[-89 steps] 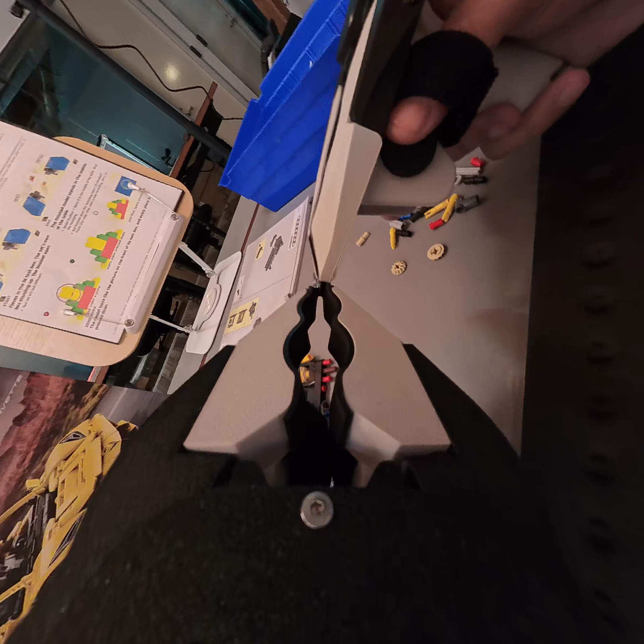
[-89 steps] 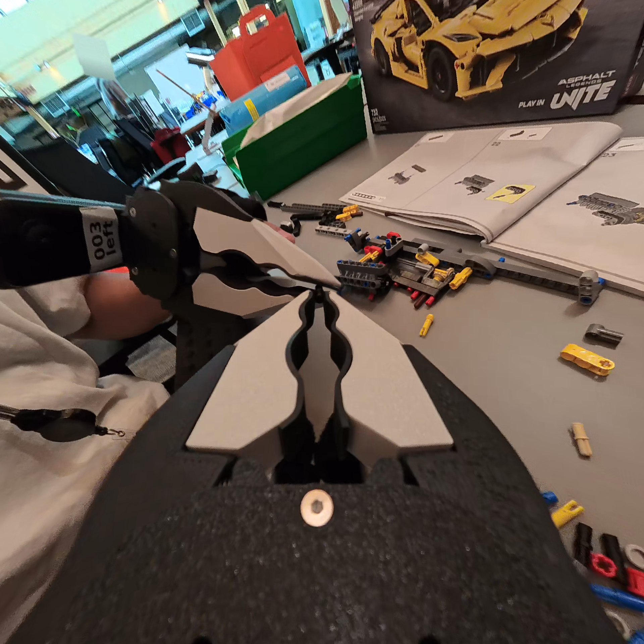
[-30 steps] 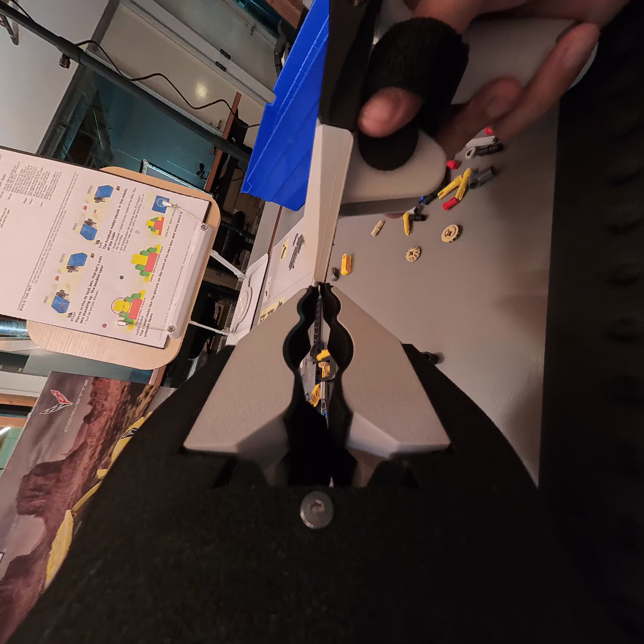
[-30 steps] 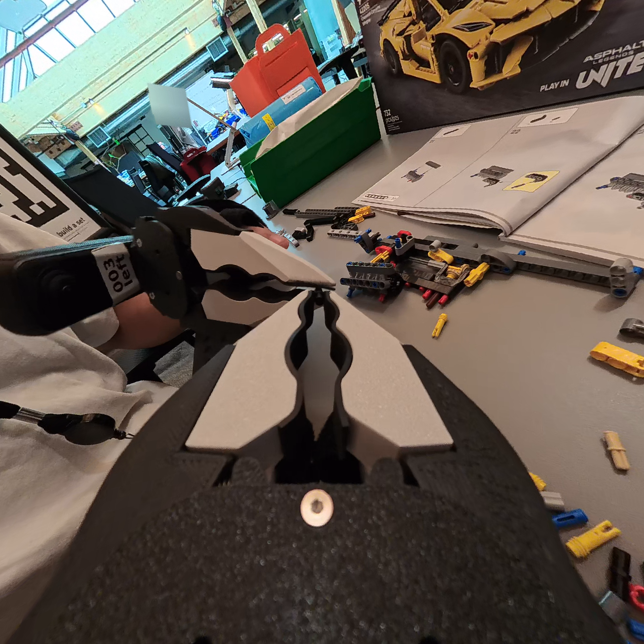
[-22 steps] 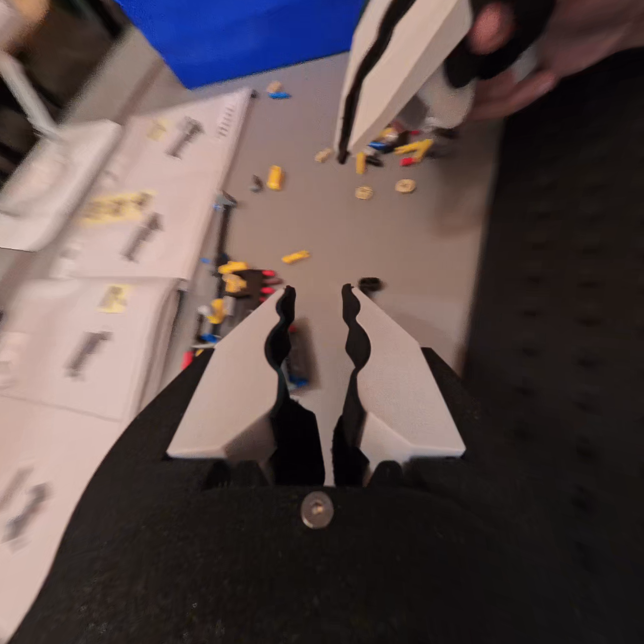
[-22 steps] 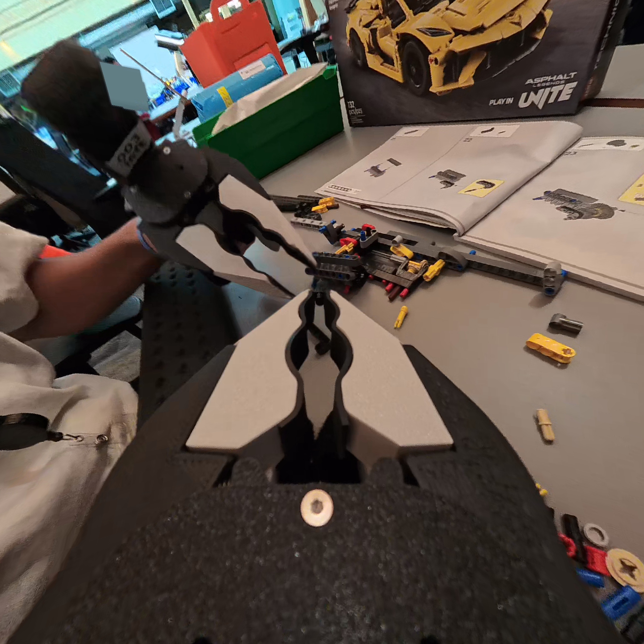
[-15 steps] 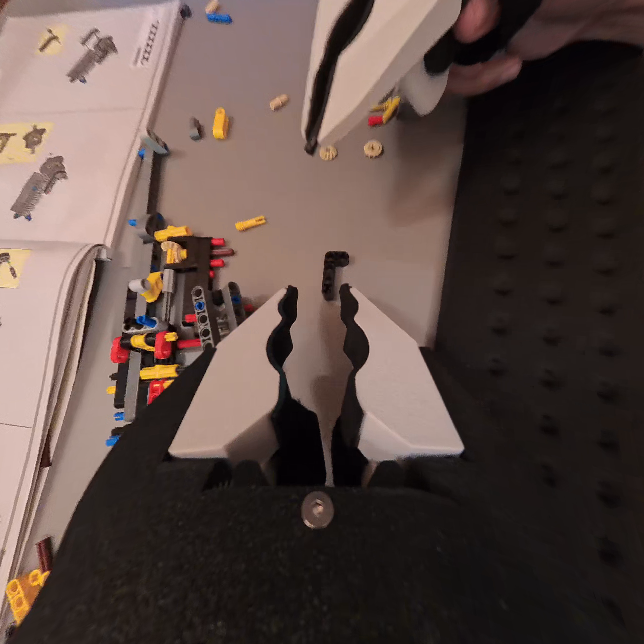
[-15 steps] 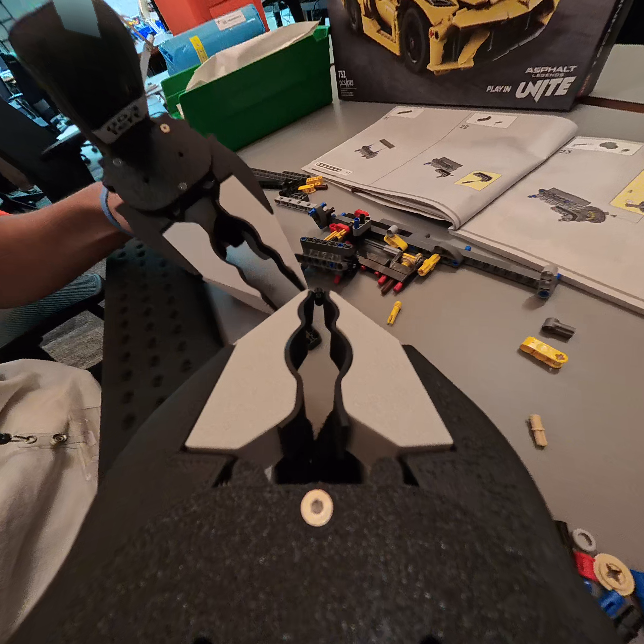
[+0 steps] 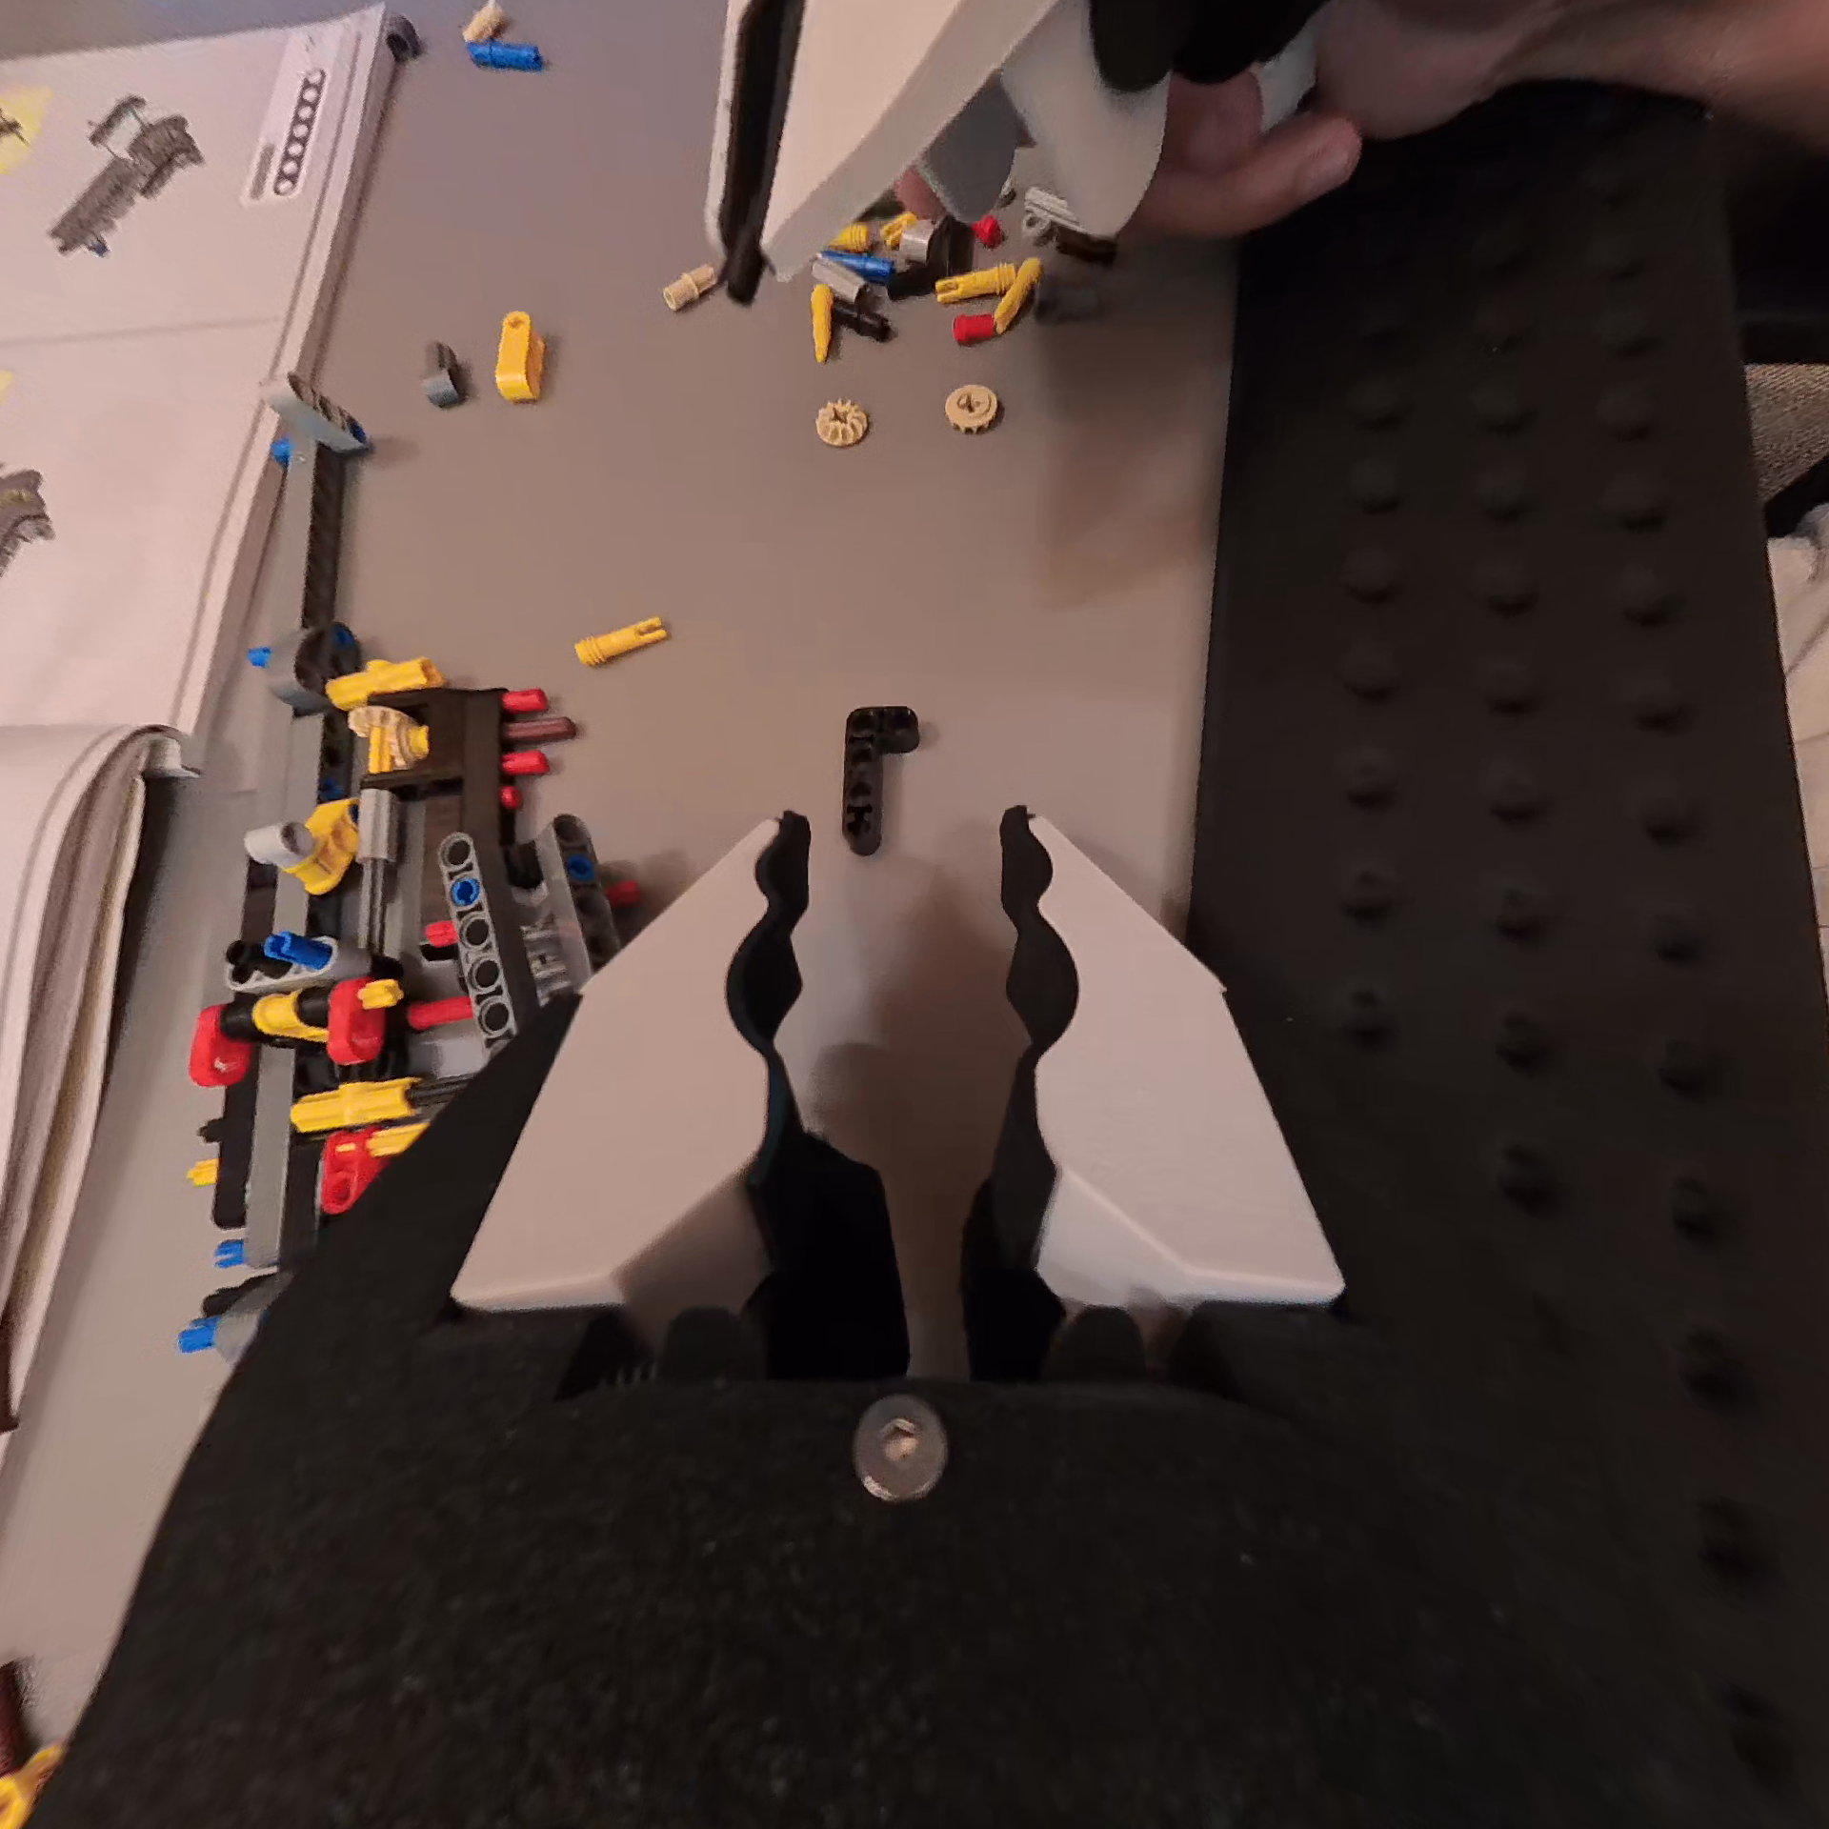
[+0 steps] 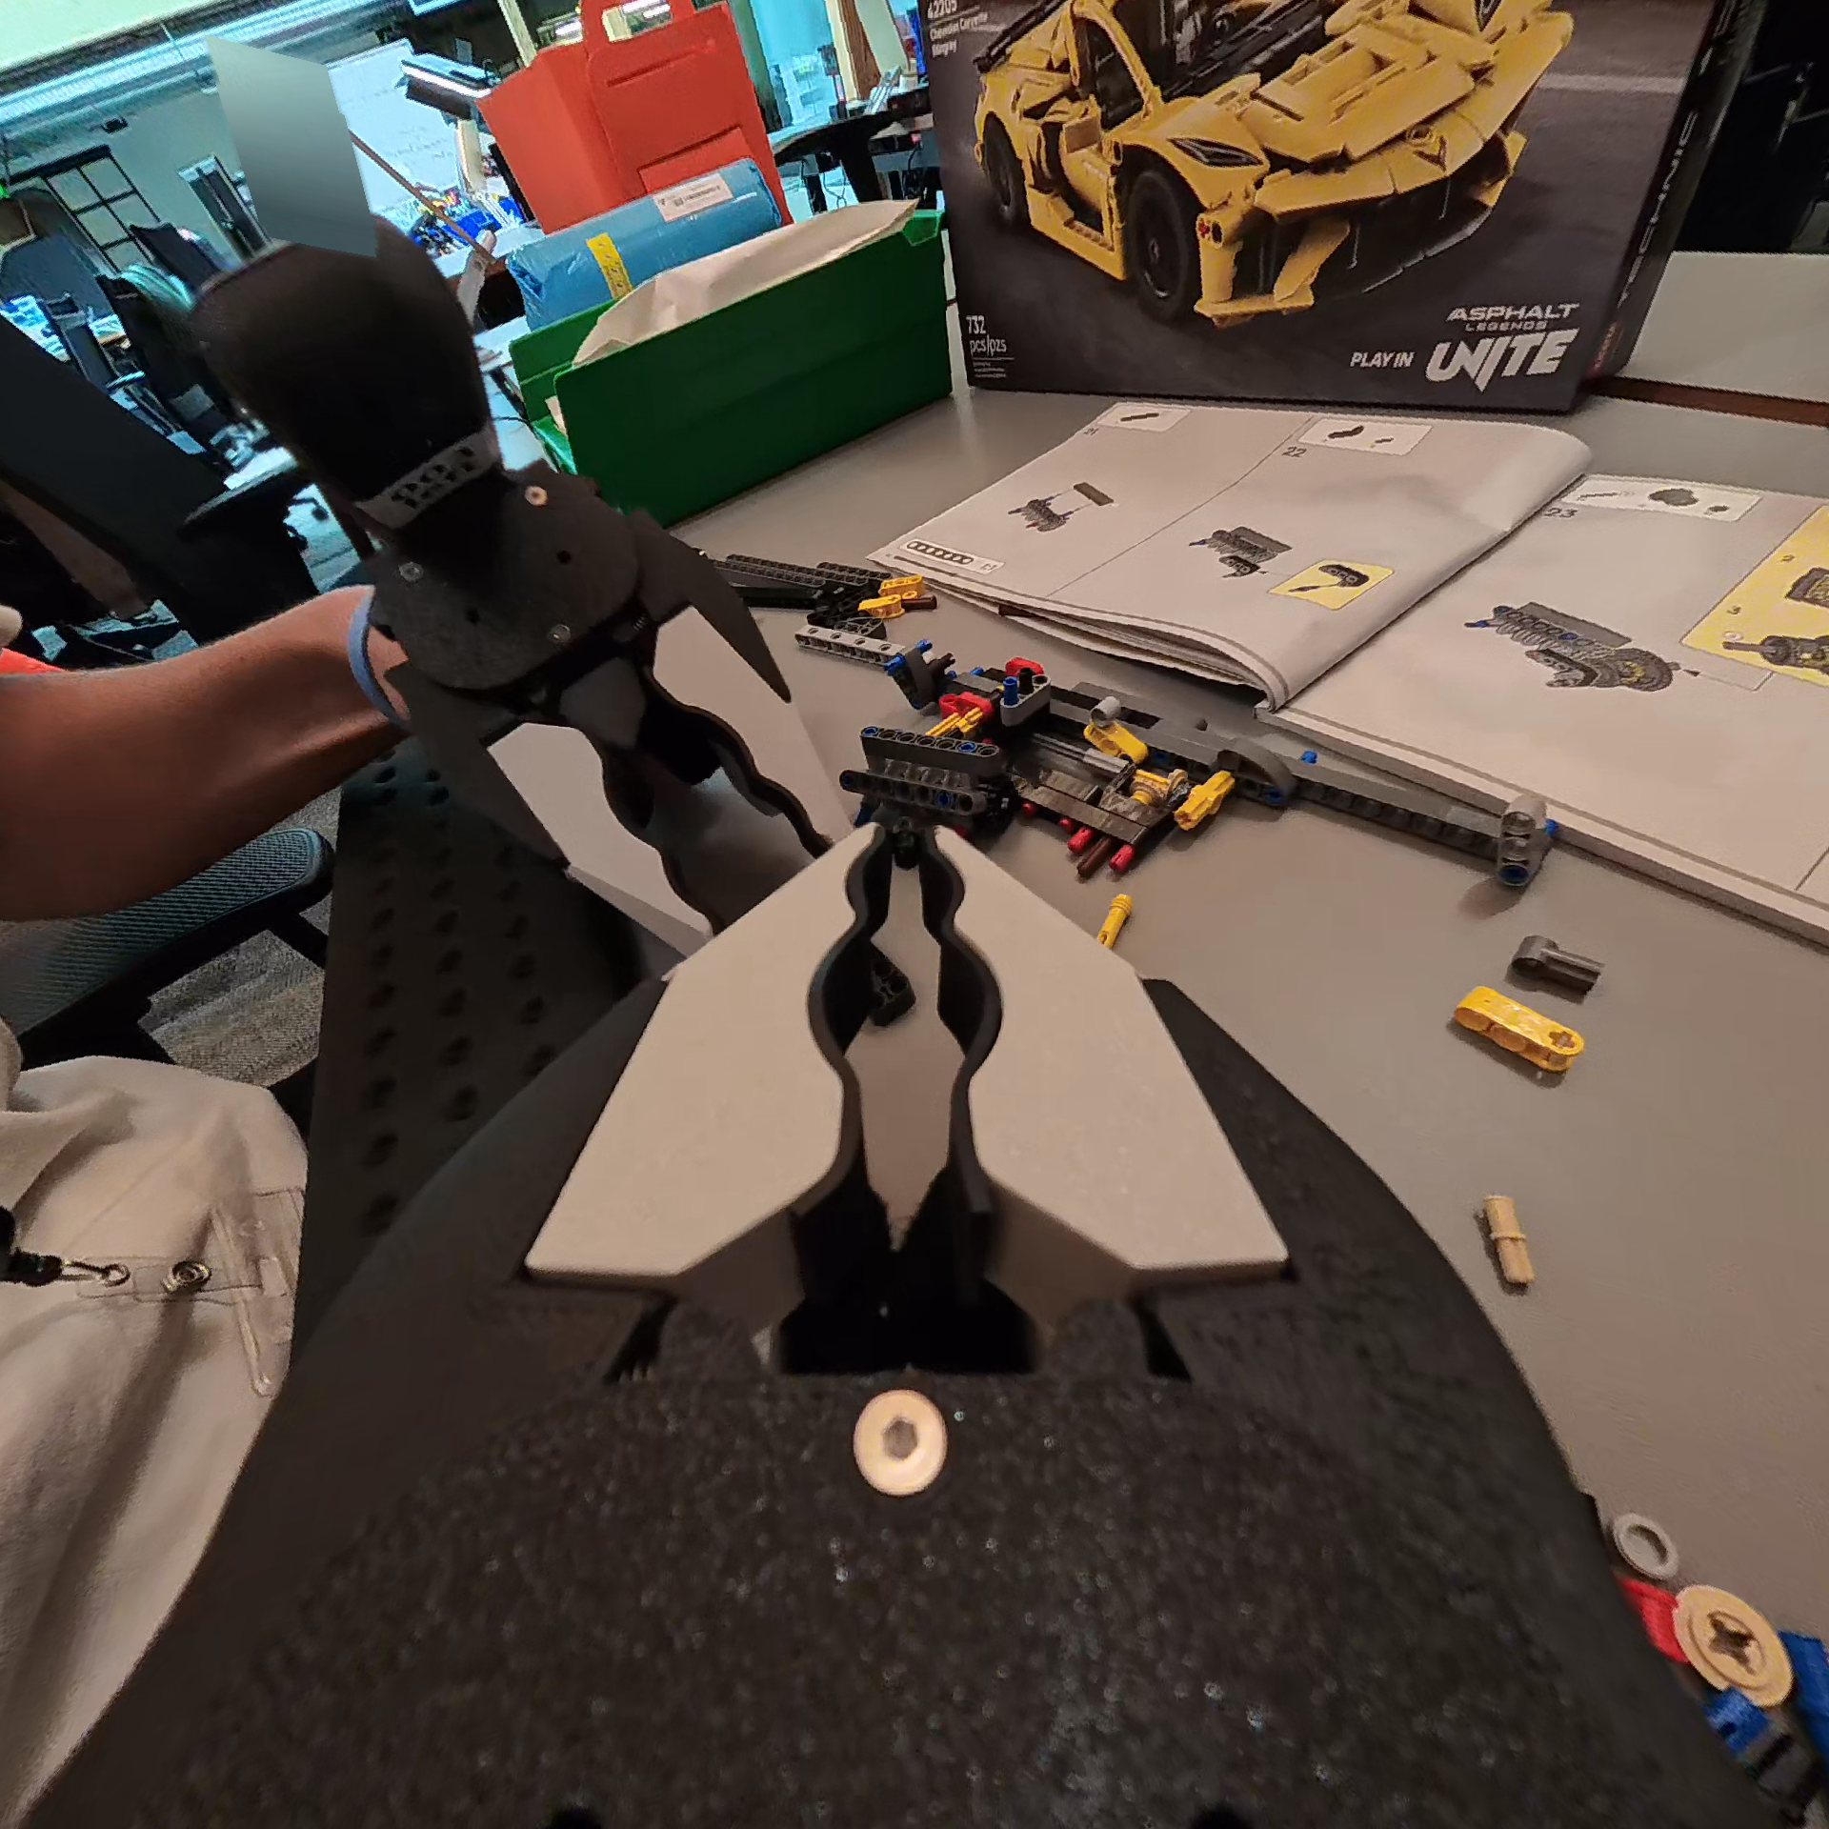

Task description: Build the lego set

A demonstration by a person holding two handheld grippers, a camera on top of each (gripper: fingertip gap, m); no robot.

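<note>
Left claw agape over black beam

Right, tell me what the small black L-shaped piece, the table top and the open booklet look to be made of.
Black L-shaped piece: looks like hard moulded plastic, slightly glossy, with round pin holes. Table top: smooth matte grey, probably laminate; the surface alone doesn't settle it. Open booklet: paper, matte printed pages curving at the fold.
</note>
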